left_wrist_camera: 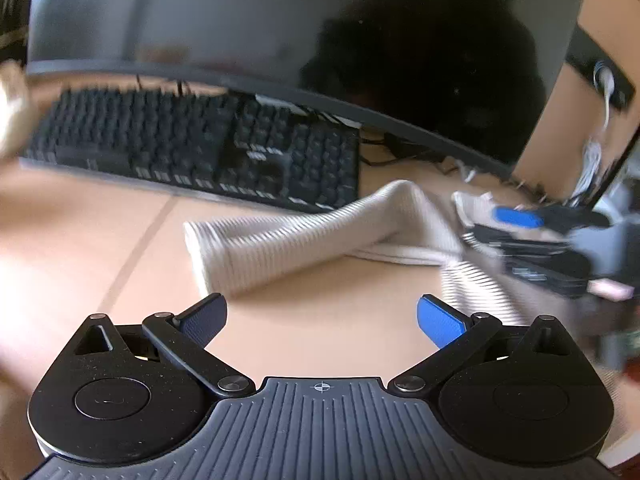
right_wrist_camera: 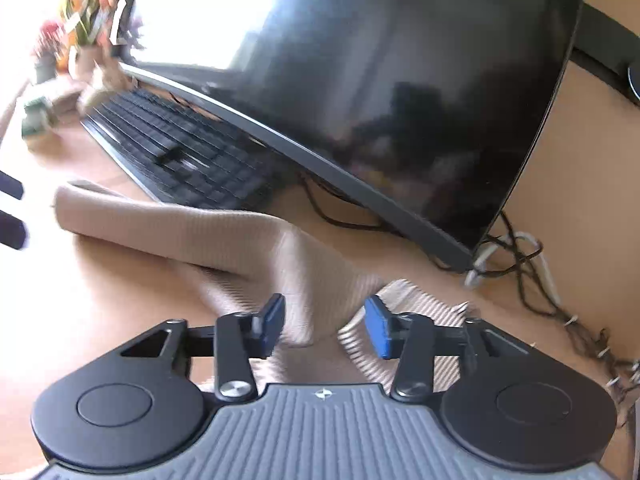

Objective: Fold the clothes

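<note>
The ribbed beige knit garment (left_wrist_camera: 304, 236) lies on the tan wooden desk (left_wrist_camera: 100, 240), in front of the black keyboard (left_wrist_camera: 192, 148) and the dark curved monitor (left_wrist_camera: 280, 28). Its long axis runs left to right across both views. The left gripper (left_wrist_camera: 322, 320) stands wide and empty, short of the near cuff. The right gripper (right_wrist_camera: 325, 326) is nearer: half-open, with a raised fold between its pads (no pad appears to press, though blur hides contact). I judge the right should grip first.
</note>
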{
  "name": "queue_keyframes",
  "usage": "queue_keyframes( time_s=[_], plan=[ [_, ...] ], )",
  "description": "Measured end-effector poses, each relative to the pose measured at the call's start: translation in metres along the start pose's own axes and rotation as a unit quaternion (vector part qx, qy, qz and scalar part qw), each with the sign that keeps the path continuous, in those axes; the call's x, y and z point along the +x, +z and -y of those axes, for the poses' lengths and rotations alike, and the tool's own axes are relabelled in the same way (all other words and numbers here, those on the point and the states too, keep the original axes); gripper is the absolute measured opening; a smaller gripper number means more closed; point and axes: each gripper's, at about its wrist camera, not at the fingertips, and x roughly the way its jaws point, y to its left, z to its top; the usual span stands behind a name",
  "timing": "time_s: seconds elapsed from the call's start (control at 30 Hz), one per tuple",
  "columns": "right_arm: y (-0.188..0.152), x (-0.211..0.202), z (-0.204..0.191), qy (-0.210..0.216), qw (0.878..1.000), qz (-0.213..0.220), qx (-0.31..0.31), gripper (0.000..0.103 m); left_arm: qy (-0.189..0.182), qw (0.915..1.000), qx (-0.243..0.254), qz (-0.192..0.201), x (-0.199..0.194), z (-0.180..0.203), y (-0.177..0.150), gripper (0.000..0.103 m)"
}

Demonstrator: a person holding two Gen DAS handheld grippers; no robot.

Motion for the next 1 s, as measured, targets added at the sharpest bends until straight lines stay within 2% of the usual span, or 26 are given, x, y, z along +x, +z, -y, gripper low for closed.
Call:
queue_keyframes(
  time_s=[0.13, 0.27, 0.43, 0.53, 0.6, 0.67, 0.7, 0.73, 0.8, 0.83, 0.87, 0.93, 1.0],
  plan=[
    [-0.01, -0.033, -0.006, 0.022, 0.999, -0.006, 0.035, 0.057, 0.021, 0.9962, 0.084, 0.014, 0.002, -0.011, 0.002, 0.103],
    [-0.029, -0.056, -0.015, 0.009, 0.998, -0.032, 0.057, 0.059, 0.034, 0.9885, 0.145, 0.03, 0.003, -0.021, -0.001, 0.103],
    [-0.046, -0.066, -0.024, -0.001, 0.995, -0.067, 0.079, 0.062, 0.051, 0.9689, 0.236, 0.053, 0.009, -0.021, -0.01, 0.103],
    [-0.055, -0.072, -0.028, -0.002, 0.993, -0.079, 0.091, 0.062, 0.046, 0.9578, 0.279, 0.051, 0.019, -0.012, -0.011, 0.102],
    [-0.055, -0.072, -0.035, 0.0, 0.993, -0.08, 0.091, 0.062, 0.045, 0.9471, 0.315, 0.044, 0.031, -0.003, -0.012, 0.099],
    [-0.054, -0.075, -0.041, 0.002, 0.993, -0.079, 0.086, 0.062, 0.05, 0.94, 0.336, 0.027, 0.048, 0.003, -0.011, 0.084],
    [-0.054, -0.078, -0.042, 0.003, 0.993, -0.077, 0.084, 0.062, 0.054, 0.9366, 0.346, 0.017, 0.057, 0.006, -0.01, 0.08],
    [-0.053, -0.081, -0.041, 0.003, 0.994, -0.075, 0.083, 0.062, 0.056, 0.9361, 0.347, 0.009, 0.064, 0.007, -0.009, 0.073],
    [-0.054, -0.087, -0.039, -0.001, 0.994, -0.071, 0.085, 0.062, 0.052, 0.942, 0.332, -0.005, 0.074, 0.003, -0.003, 0.062],
    [-0.054, -0.09, -0.036, -0.004, 0.994, -0.069, 0.089, 0.063, 0.048, 0.9465, 0.319, -0.011, 0.076, 0.0, 0.001, 0.049],
    [-0.055, -0.094, -0.032, -0.01, 0.993, -0.066, 0.095, 0.063, 0.042, 0.9512, 0.305, -0.02, 0.077, -0.002, 0.006, 0.029],
    [-0.058, -0.101, -0.022, -0.022, 0.992, -0.06, 0.109, 0.064, 0.01, 0.9602, 0.277, -0.036, 0.07, -0.002, 0.015, 0.014],
    [-0.06, -0.108, -0.008, -0.036, 0.99, -0.051, 0.126, 0.064, -0.048, 0.9688, 0.238, -0.047, 0.055, 0.004, 0.027, 0.012]
  ],
)
